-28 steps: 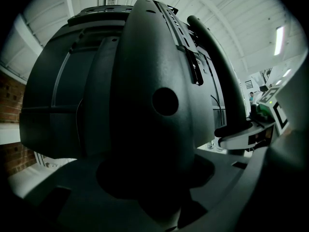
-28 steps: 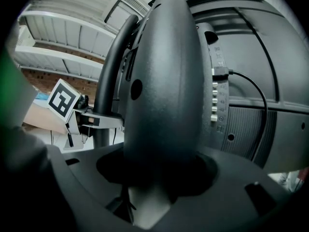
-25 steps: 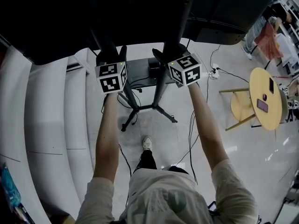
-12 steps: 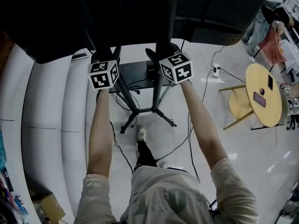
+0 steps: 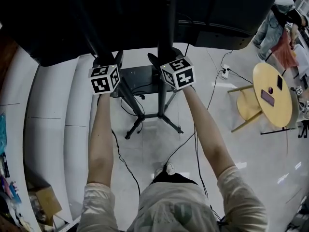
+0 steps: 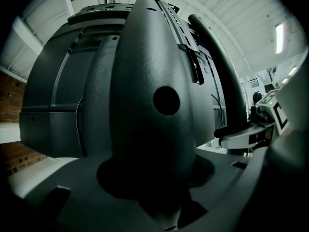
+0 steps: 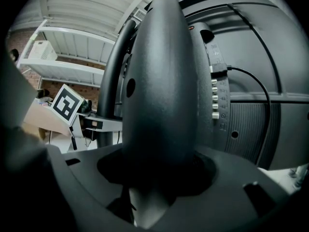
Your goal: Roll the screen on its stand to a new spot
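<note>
- Grip first: your left tool (image 5: pixel 112 58) is clamped round the left post (image 6: pixel 149 105) of the stand (image 5: pixel 161 98). Your right tool (image 5: pixel 161 57) is clamped round the right post (image 7: pixel 161 91). Each post fills the gap between its jaws.
- Both posts are smooth and rounded, so an uneven push could let a tool slide or twist on its post.
- Just beyond both tools the screen (image 5: pixel 145 13) hangs high on the stand, with its dark back towards you. With the weight that high, it may rock if you shove hard or a leg end catches.
- To the right of your right tool, a cable (image 7: pixel 251 81) is plugged into the screen's back. A long roll could pull it taut or yank the plug.
- Below the tools, the stand's legs (image 5: pixel 170 122) rest on the floor. Loose floor cables (image 5: pixel 195 144) trail past them towards a power strip (image 5: pixel 223 72). A leg end riding onto one could stall the stand.
- To the left of your left tool, curved white steps (image 5: pixel 53 120) lie near. If you drift that way, a leg may strike their edge.
- Far to the right of your right tool stand a stool (image 5: pixel 248 111) and a round worktop (image 5: pixel 273 95), well apart from the stand.
</note>
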The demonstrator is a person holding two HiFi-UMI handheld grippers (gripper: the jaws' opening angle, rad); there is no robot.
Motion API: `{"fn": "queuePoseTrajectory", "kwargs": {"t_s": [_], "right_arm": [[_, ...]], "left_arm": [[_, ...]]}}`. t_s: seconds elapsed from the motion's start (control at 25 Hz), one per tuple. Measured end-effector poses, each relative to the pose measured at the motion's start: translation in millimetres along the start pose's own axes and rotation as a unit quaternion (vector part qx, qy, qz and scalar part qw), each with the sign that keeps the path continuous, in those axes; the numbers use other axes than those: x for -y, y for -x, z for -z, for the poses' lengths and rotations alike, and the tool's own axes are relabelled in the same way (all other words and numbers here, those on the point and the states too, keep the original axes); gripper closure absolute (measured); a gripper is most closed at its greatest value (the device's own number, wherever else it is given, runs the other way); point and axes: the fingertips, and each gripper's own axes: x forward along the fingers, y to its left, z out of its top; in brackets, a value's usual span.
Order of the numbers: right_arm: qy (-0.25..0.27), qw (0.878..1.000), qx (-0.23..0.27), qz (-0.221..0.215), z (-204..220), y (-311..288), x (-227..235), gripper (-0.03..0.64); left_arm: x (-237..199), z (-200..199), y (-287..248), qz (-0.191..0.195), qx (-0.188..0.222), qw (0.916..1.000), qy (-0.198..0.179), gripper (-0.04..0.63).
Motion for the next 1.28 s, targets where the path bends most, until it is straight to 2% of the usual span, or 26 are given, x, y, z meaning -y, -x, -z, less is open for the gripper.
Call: {"fn": "queuePoseTrajectory", "kwargs": {"t_s": [0.4, 0.8, 1.28], "right_arm": [[-0.003, 1.000, 0.000, 0.014, 4.8, 46.5, -37.5, 0.383], [-0.005, 0.999, -0.022, 0.023, 9.8, 87.8, -80.5, 0.383], [-0.002, 1.000, 0.026, -0.013, 17.5, 171.1, -155.0, 0.383]], "left_arm": [[19.1, 5.7, 54.1, 0.007, 0.002, 1.0000, 0.000, 0.371], [31.5, 9.1, 112.0, 0.007, 0.006, 1.0000, -0.002, 0.373], [67.9, 25.9, 221.1, -0.002, 0.018, 0.9998, 0.004, 0.373]]}}
